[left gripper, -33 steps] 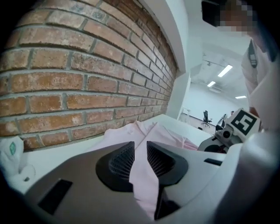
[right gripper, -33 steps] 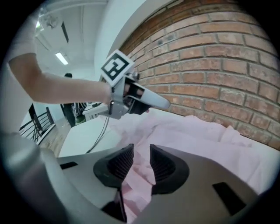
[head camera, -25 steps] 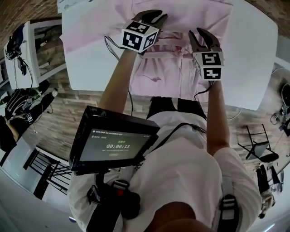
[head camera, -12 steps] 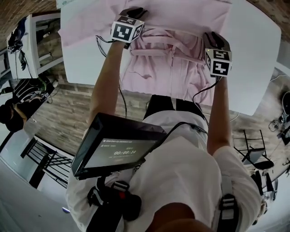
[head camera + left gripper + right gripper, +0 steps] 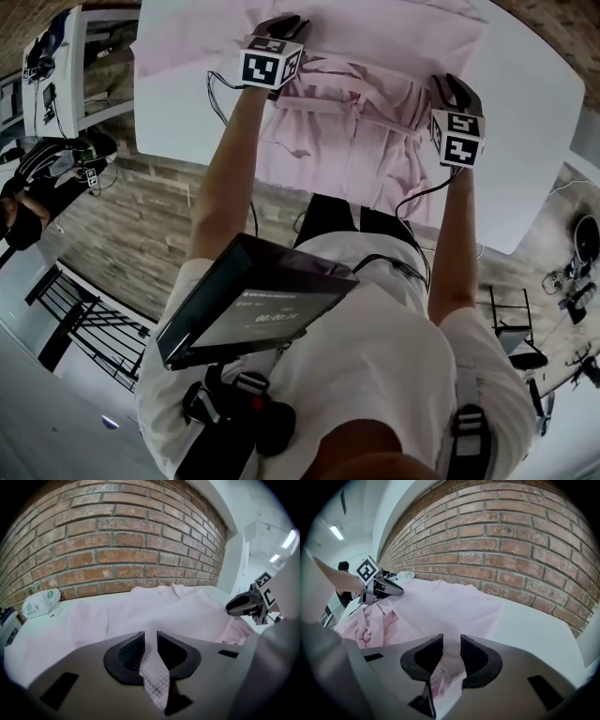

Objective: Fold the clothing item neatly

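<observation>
Pinched pink shirt (image 5: 356, 131) in narrow-set left hand-held gripper (image 5: 279, 22), upper centre, and right hand-held gripper (image 5: 457, 89), upper right; stretched sideways between both, over tabletop (image 5: 530, 103).

A white table (image 5: 178, 112) carries the rumpled pink garment (image 5: 347, 159).
</observation>
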Tool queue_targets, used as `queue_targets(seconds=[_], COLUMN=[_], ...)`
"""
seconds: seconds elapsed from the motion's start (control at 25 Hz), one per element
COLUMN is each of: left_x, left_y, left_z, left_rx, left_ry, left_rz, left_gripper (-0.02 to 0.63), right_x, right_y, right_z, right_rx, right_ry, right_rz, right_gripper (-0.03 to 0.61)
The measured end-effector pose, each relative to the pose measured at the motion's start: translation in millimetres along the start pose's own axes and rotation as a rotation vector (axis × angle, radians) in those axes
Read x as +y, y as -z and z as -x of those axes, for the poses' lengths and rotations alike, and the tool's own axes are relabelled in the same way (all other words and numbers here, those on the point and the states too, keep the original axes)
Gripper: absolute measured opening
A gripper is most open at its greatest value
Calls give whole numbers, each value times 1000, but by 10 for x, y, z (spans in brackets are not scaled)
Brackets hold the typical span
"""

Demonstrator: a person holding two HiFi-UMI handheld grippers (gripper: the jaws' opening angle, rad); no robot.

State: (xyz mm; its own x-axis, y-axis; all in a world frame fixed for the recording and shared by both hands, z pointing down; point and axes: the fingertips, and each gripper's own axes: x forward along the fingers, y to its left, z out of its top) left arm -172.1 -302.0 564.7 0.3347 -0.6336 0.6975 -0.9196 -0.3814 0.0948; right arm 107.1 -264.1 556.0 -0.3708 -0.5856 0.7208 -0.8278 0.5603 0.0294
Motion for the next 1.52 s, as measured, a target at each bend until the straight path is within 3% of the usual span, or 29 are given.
queue_targets(seconds=[0.2,0.36,0.6,0.8,0.88,1.04,1.16,1.36,1.52], left_x=[54,94,60,-154,-281,-570,-771,-1075,-1338], left_y=[39,121,-48,-151,-227,-323,-357,-261,-122], left_z=[86,13,248,658,865,1353,1697,2180,2517], left_rx=[5,40,-43,-97,-148,-233,-266,-308,-314], left_ry=[-65,-65,-93,-85,-79,-99,-114,-92,-63], left_rz=[20,30,22,33,60,82,86,160,112], left_gripper=[83,83,83,83,82,2,2,2,2], right_x=[72,38,109,351,435,653,786,886,928], right_y=[-74,9,-263,-508,-615,-799,-885,-813,-693], right_z=[13,-67,47,240,352,626,819,1203,1640], right_rx=[-10,19,-57,-127,-161,-235,-278,-299,-314], right_ry=[-20,-22,-45,-130,-164,-256,-301,-306,-254], right_rz=[35,41,72,97,111,138,143,150,141], right_gripper=[117,117,117,115,65,33,5,5,5])
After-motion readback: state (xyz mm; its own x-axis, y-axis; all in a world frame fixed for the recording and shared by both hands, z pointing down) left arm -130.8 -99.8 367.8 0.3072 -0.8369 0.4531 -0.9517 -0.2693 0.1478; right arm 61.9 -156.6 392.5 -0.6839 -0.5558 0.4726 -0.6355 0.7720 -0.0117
